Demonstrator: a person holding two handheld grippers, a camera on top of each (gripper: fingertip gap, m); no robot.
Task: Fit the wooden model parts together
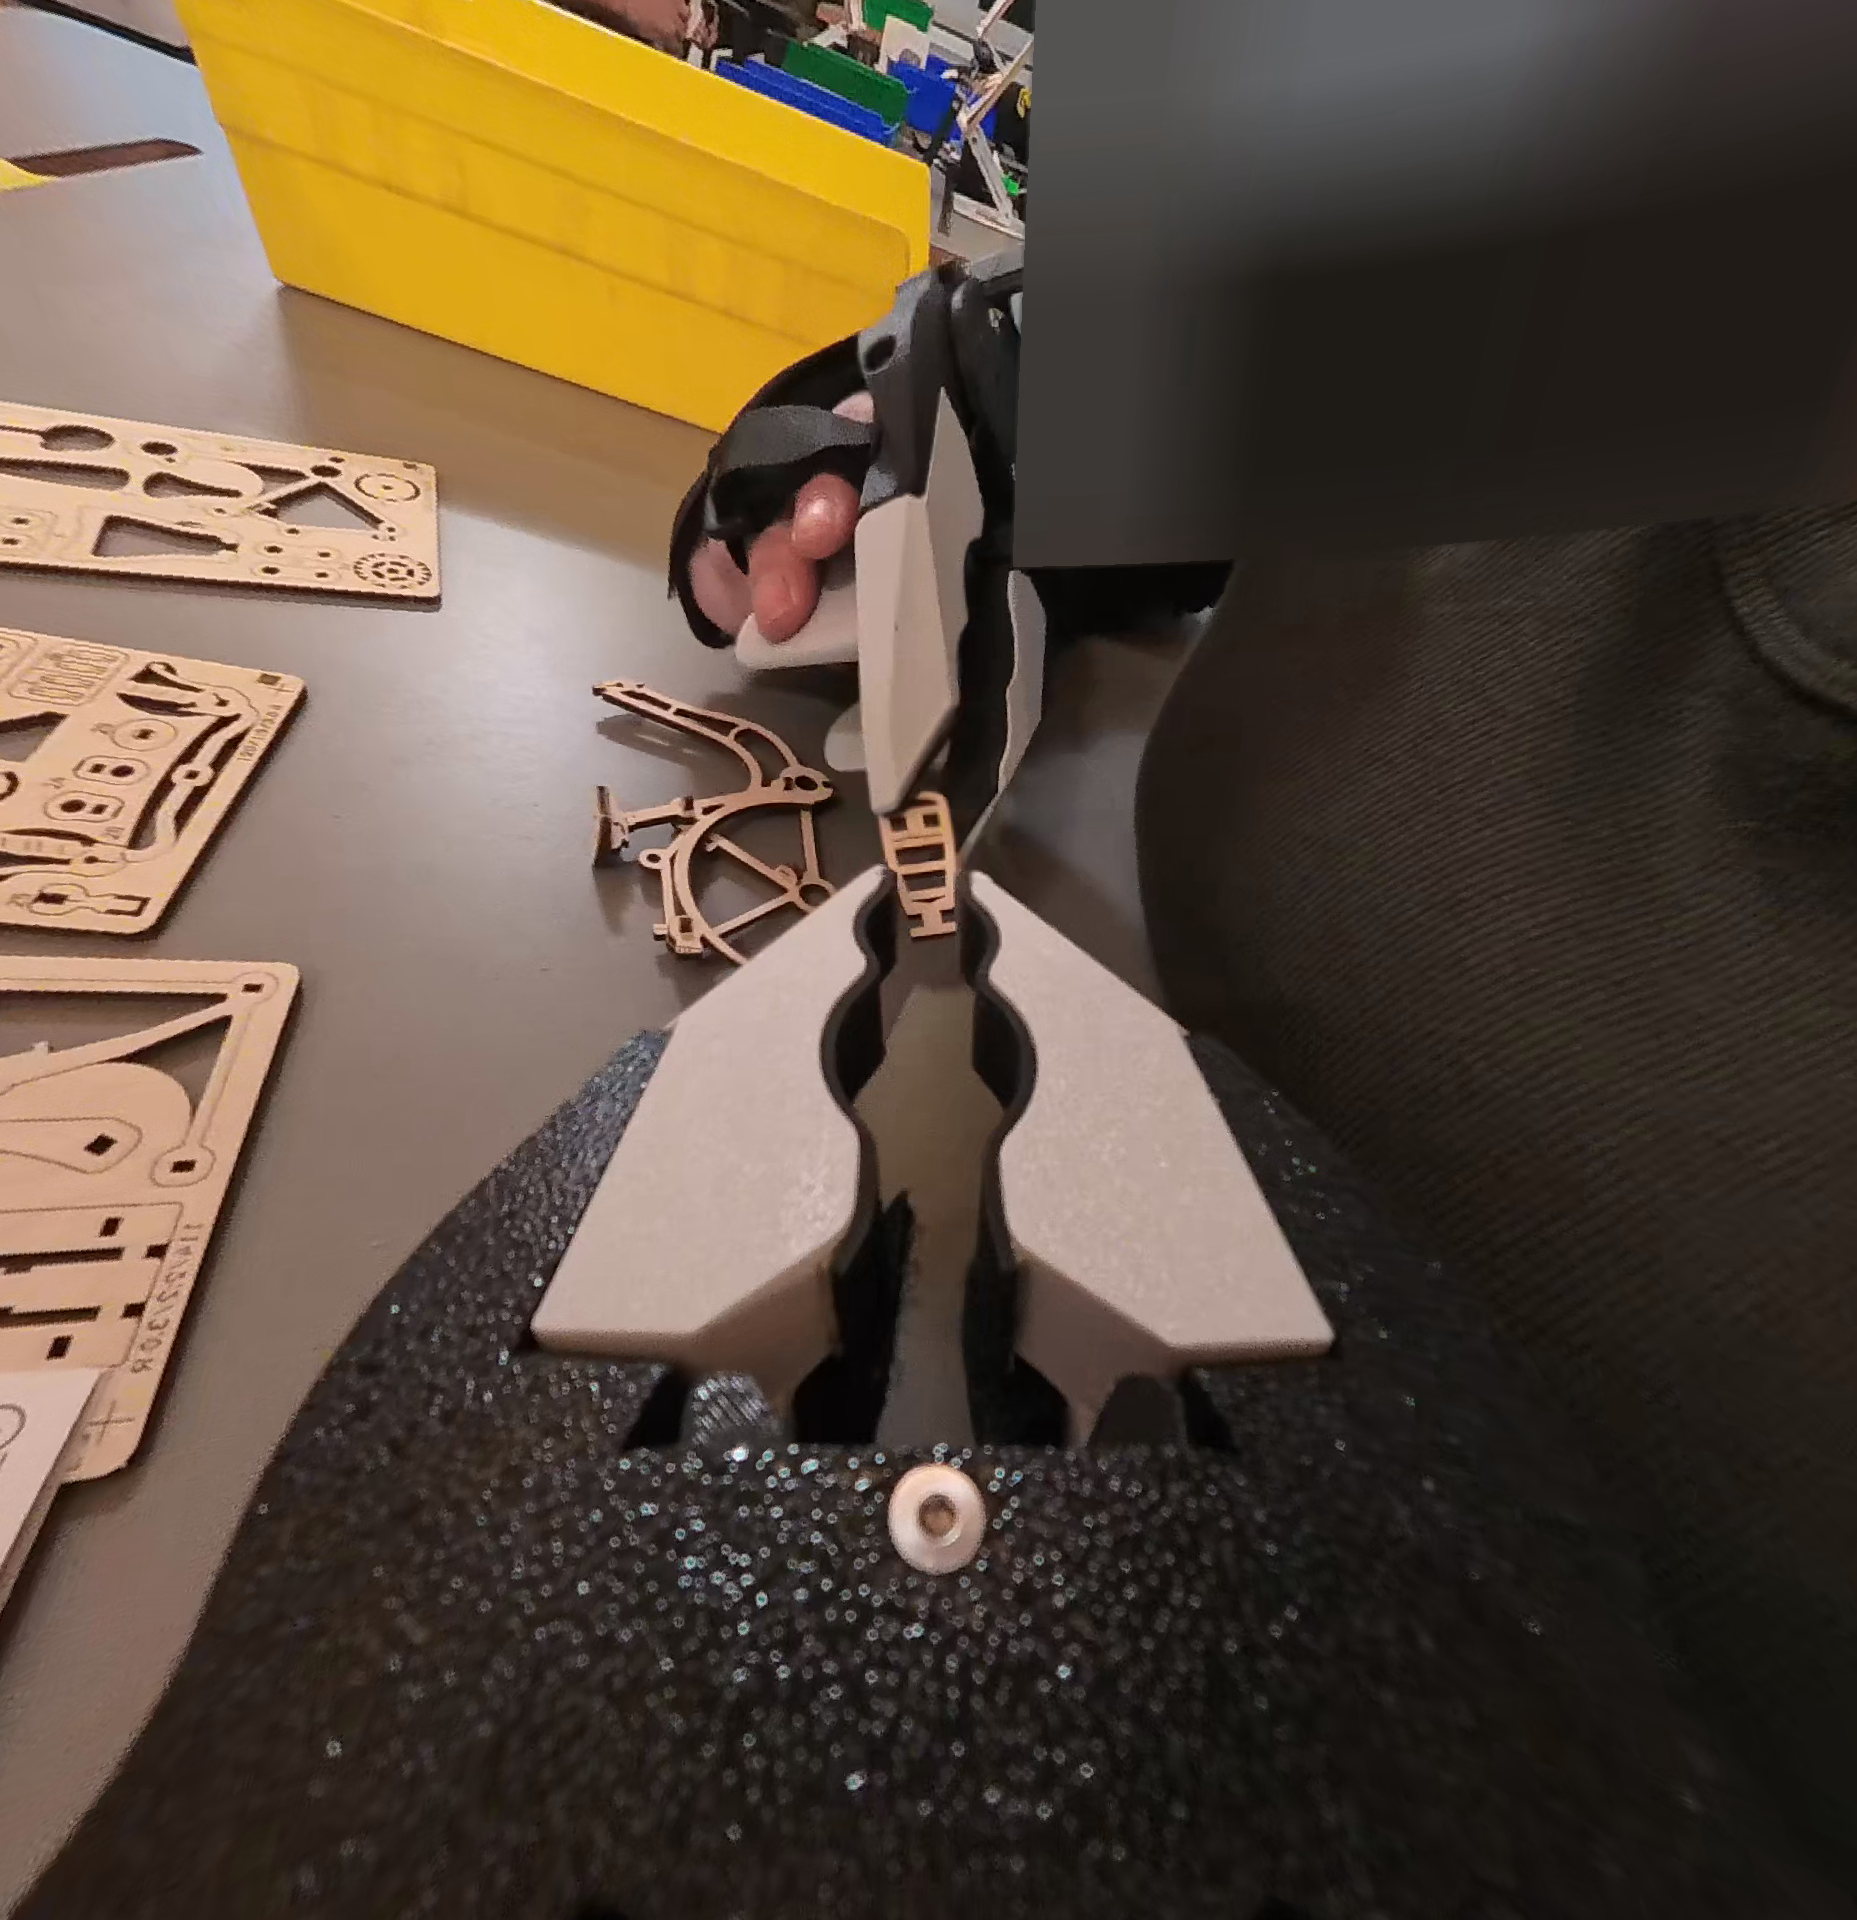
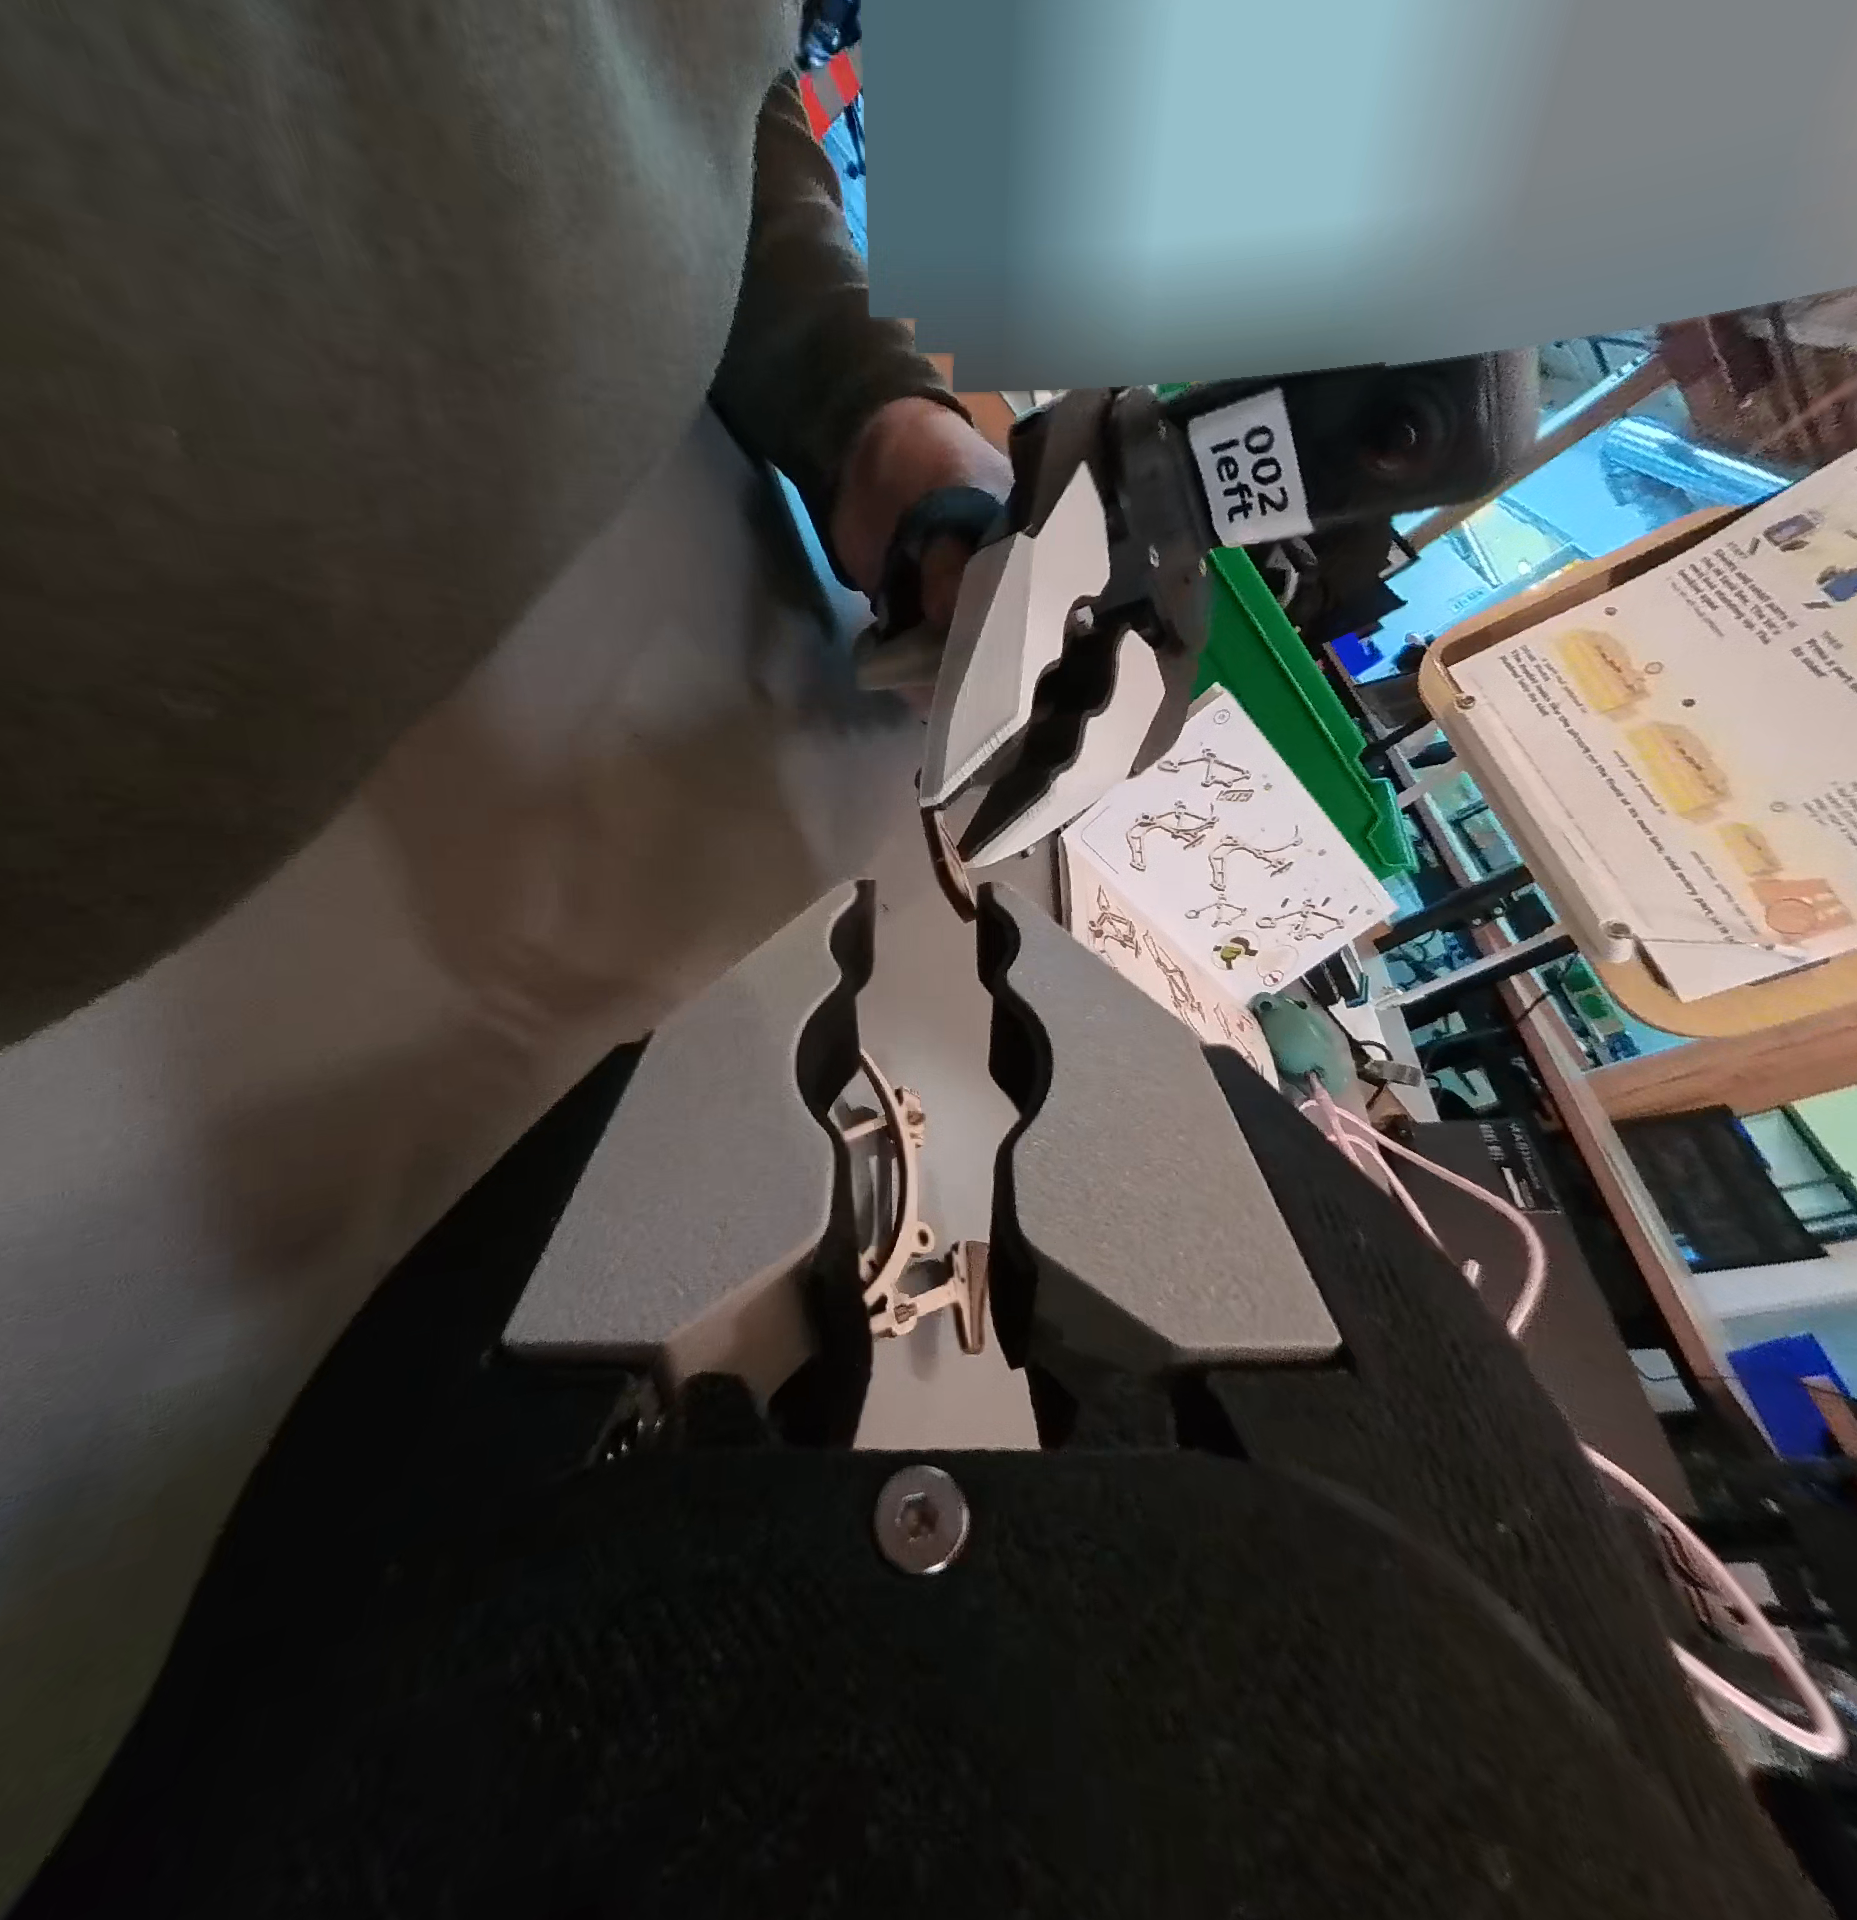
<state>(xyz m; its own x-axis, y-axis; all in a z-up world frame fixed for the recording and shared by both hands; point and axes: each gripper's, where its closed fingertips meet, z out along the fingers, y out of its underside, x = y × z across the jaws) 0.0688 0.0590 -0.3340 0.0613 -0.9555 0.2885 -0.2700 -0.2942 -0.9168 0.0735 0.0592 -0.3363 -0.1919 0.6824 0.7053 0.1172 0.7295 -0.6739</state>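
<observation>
My left gripper (image 1: 929, 881) is shut on a small slotted wooden part (image 1: 924, 909), pinching it by its side edges just above the table. My right gripper (image 1: 936, 823) comes down from above with its tips at the part's upper end. In the right wrist view my right gripper (image 2: 926, 899) is open. The part (image 2: 952, 871) shows edge-on close to its right finger, sticking out of the left gripper (image 2: 957, 826). A curved wooden frame assembly (image 1: 732, 821) lies on the table left of both grippers. It also shows between the right fingers (image 2: 893, 1216).
Several laser-cut wooden sheets (image 1: 176, 520) lie at the left of the dark table (image 1: 436, 883). A yellow bin (image 1: 550, 177) stands behind them. A person's dark clothing (image 1: 1526, 935) fills the right. An instruction sheet (image 2: 1194, 883), a green bin (image 2: 1288, 707) and a board with pages (image 2: 1682, 748) are beyond. My two grippers' fingertips are within a few centimetres of each other.
</observation>
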